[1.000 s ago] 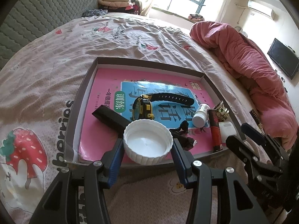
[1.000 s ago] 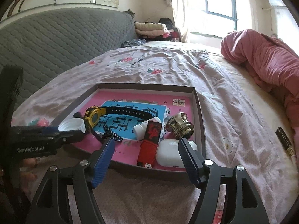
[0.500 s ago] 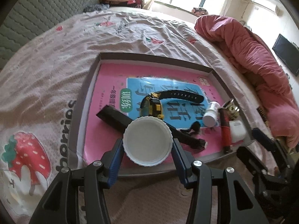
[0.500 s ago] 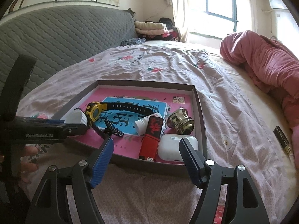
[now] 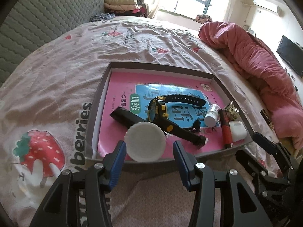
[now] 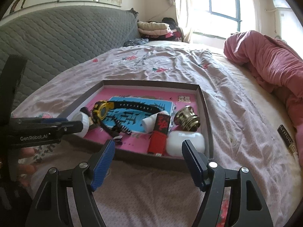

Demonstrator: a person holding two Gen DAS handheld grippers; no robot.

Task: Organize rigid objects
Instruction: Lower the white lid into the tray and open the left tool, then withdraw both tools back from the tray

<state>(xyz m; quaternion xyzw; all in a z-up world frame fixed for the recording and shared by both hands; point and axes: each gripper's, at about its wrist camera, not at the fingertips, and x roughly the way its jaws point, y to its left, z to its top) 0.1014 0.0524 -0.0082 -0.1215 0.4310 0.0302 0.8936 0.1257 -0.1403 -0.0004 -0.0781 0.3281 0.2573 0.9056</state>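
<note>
Hovering at the tray's [image 5: 212,76] six o'clock edge, my left gripper [image 5: 149,147] jaws sit released around the white lid [image 5: 144,141]; my right gripper [image 6: 148,151] gapes empty.

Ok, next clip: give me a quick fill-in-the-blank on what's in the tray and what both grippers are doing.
1. The white lid sits between the fingers of the ____ gripper.
2. The right gripper is open and holds ____.
3. The watch has a yellow case and a ____ strap.
4. The white earbud case lies in the tray beside a ____ lighter.

Missing words: left; nothing; black; red
</note>
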